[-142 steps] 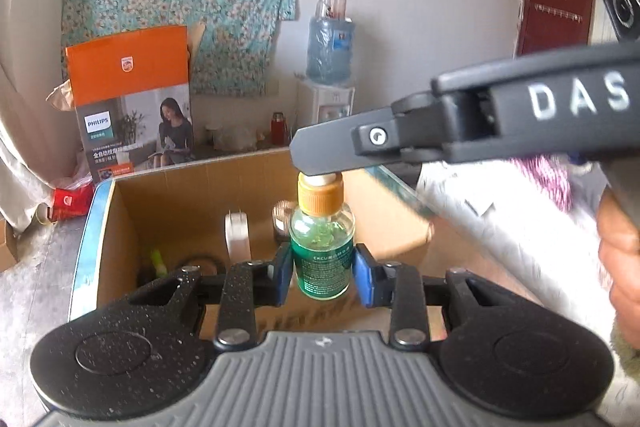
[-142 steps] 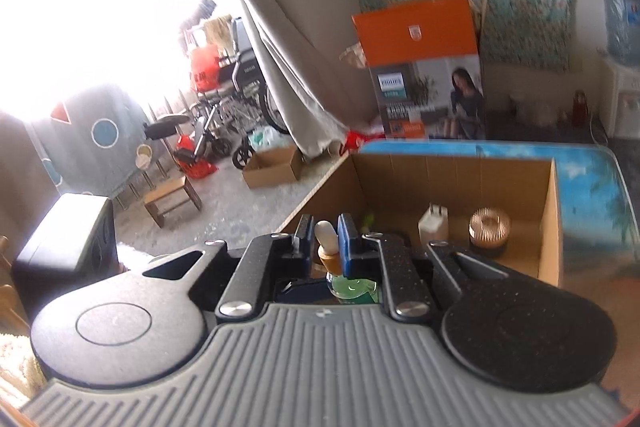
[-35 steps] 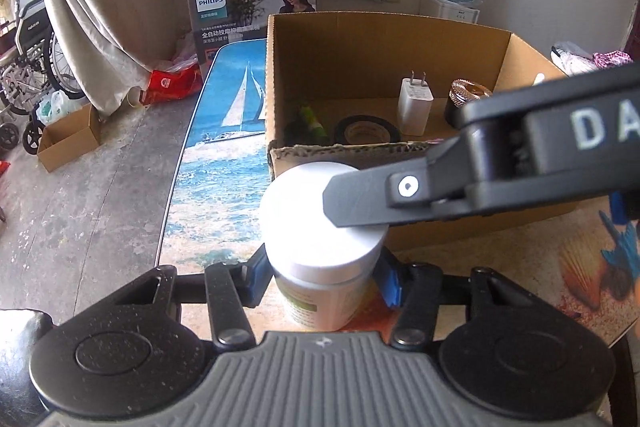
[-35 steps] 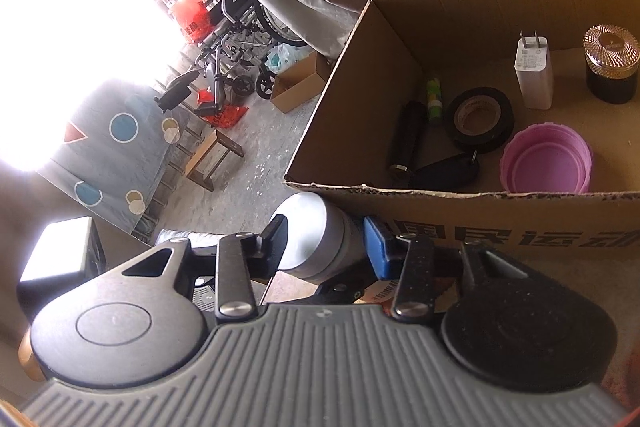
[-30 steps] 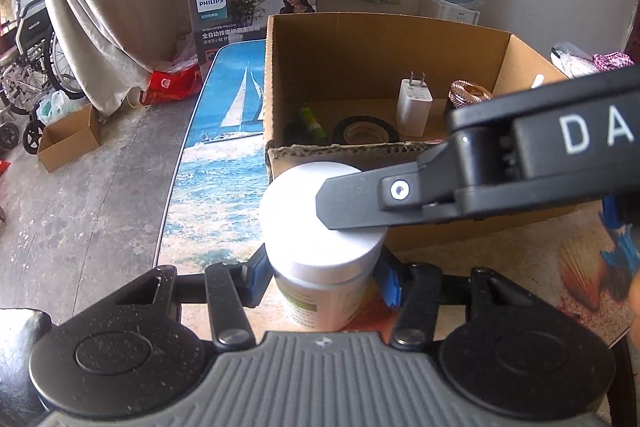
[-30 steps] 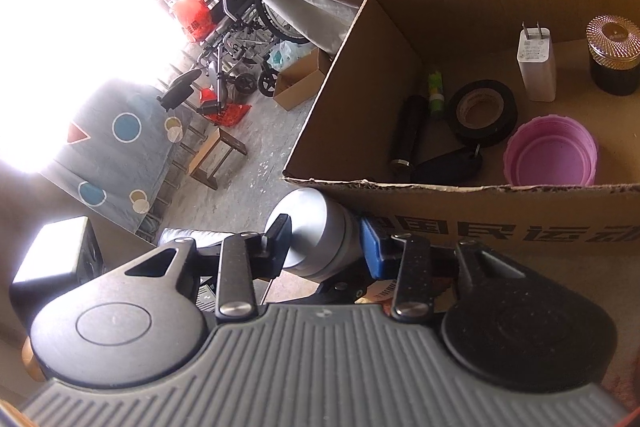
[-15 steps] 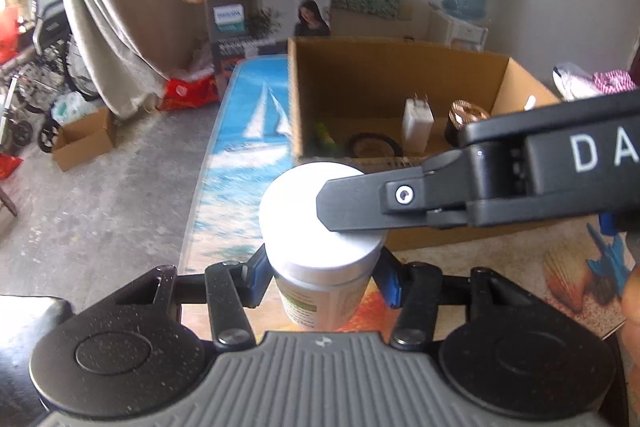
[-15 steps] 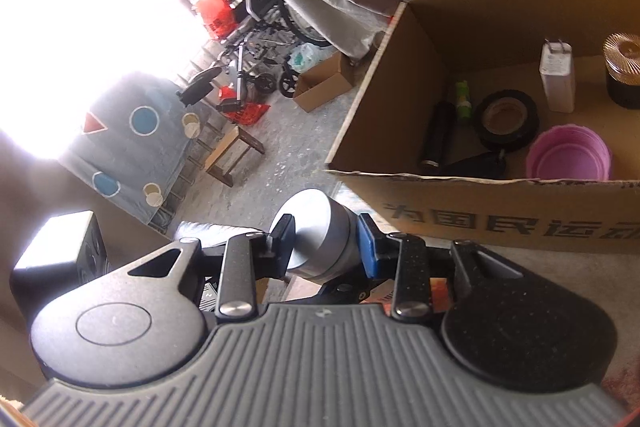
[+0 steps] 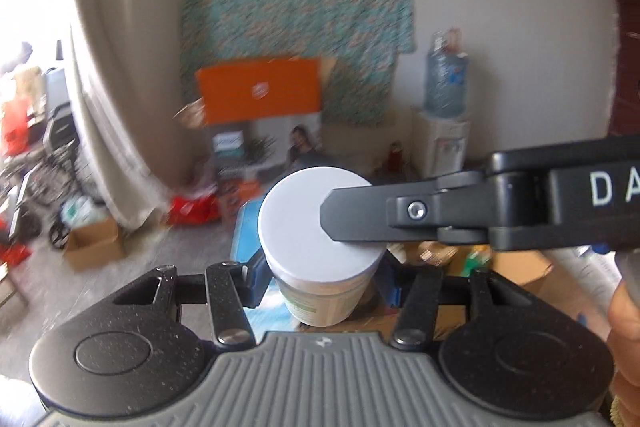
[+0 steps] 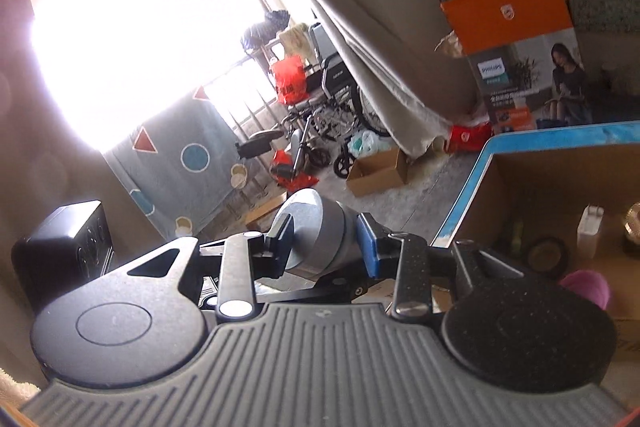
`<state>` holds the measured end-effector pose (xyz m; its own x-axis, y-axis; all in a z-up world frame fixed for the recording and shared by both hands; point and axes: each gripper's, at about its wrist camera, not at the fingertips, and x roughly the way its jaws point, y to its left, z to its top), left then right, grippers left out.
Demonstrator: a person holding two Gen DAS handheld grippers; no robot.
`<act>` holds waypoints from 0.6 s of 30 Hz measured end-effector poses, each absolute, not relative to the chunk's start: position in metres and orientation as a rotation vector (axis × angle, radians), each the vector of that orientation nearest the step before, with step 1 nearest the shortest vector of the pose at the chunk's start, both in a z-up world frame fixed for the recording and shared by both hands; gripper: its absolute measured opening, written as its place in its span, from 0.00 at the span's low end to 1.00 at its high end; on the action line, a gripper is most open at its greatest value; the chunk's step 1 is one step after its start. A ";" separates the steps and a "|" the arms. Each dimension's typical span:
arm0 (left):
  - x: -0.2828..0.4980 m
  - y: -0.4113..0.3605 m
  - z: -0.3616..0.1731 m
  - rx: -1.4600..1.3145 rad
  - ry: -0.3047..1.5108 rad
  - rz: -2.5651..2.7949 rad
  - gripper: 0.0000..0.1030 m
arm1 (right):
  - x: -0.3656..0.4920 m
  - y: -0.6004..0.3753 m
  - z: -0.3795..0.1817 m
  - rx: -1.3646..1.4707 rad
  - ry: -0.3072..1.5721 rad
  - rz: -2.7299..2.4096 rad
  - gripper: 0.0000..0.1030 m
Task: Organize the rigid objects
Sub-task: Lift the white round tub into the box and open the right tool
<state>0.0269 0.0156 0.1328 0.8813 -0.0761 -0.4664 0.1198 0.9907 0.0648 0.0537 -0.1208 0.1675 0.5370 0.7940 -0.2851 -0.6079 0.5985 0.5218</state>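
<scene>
A white jar with a broad white lid (image 9: 304, 223) and a green-and-cream label is held in the air between both grippers. My left gripper (image 9: 322, 279) is shut on the jar's body. My right gripper (image 10: 324, 247) is shut across the lid (image 10: 316, 231), and its black finger (image 9: 360, 219) lies over the lid in the left wrist view. The open cardboard box (image 10: 560, 179) sits at the right of the right wrist view, below the jar. It holds a white charger (image 10: 590, 231), a black tape roll (image 10: 546, 253) and a pink lid (image 10: 588, 287).
The box stands on a table with a blue sea-print cover (image 10: 472, 195). An orange Philips carton (image 9: 260, 107) leans against the far wall beside a water dispenser (image 9: 444, 131). A curtain (image 9: 104, 107), a wheelchair (image 10: 320, 107) and small boxes on the floor are at the left.
Both grippers have lifted the jar up from the table in front of the box. The view has tilted up towards the far wall, and the box has dropped low in the frames.
</scene>
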 end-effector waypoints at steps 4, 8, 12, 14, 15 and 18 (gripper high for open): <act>0.041 -0.019 0.140 0.106 0.445 -0.197 0.53 | 0.057 -0.164 0.180 0.388 0.480 0.772 0.34; 0.058 -0.053 0.135 0.110 0.445 -0.297 0.53 | 0.061 -0.208 0.179 0.397 0.460 0.677 0.34; 0.080 -0.082 0.117 0.113 0.497 -0.384 0.53 | 0.068 -0.249 0.164 0.426 0.481 0.588 0.34; 0.092 -0.095 0.105 0.115 0.536 -0.412 0.53 | 0.074 -0.268 0.152 0.448 0.505 0.550 0.34; 0.098 -0.101 0.098 0.119 0.555 -0.425 0.53 | 0.076 -0.274 0.142 0.460 0.516 0.535 0.34; 0.115 -0.112 0.079 0.113 0.624 -0.453 0.53 | 0.087 -0.293 0.115 0.507 0.561 0.499 0.34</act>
